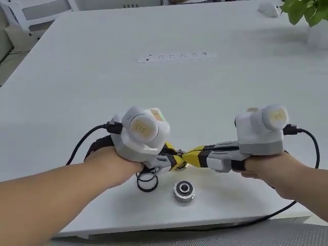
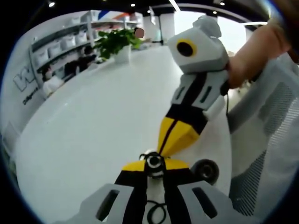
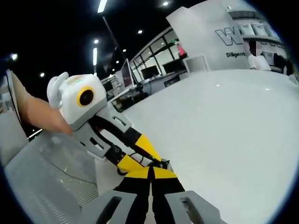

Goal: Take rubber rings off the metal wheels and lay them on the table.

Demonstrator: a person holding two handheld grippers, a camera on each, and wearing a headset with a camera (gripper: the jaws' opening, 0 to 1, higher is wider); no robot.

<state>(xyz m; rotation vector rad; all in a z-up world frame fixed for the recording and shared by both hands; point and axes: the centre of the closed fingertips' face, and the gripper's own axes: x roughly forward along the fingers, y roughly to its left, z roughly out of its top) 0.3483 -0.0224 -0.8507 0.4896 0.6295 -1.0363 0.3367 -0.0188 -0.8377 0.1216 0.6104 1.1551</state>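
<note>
My two grippers meet tip to tip just above the white table, near its front edge. The left gripper is shut on a small metal wheel with a dark centre. From the right, the right gripper comes in with its yellow jaws pressed together at the wheel's rim, where a thin black rubber ring shows. In the head view the left gripper and right gripper touch. On the table below lie loose black rings and a second metal wheel.
A white power strip lies mid-table. A potted plant stands at the far right corner, and white chairs at the far left. Black cables trail from both grippers. The front table edge runs just below the wheel.
</note>
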